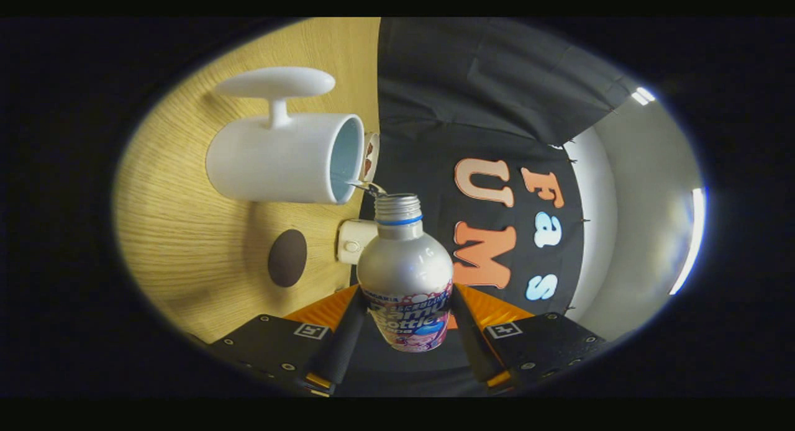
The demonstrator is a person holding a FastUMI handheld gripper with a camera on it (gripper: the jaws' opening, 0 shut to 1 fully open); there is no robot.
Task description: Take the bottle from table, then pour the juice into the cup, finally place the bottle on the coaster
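Hand-held gripper (pixel 407 328) clenched on bottle (pixel 407 276) at lower centre, rolled sideways to bring open neck to cup (pixel 286 158) rim, upper left. Coaster (pixel 287 258) free on table (pixel 180 232) for set-down.

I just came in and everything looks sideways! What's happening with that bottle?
A person's hand-held gripper is squeezing a silver bottle between both fingers and tipping it toward a white cup on the wooden table. A thin stream leaves the open mouth at the cup's rim. A dark round coaster lies nearby, with nothing on it.

Recording booth: cloth wall (pixel 497 108), wooden table (pixel 186 232)
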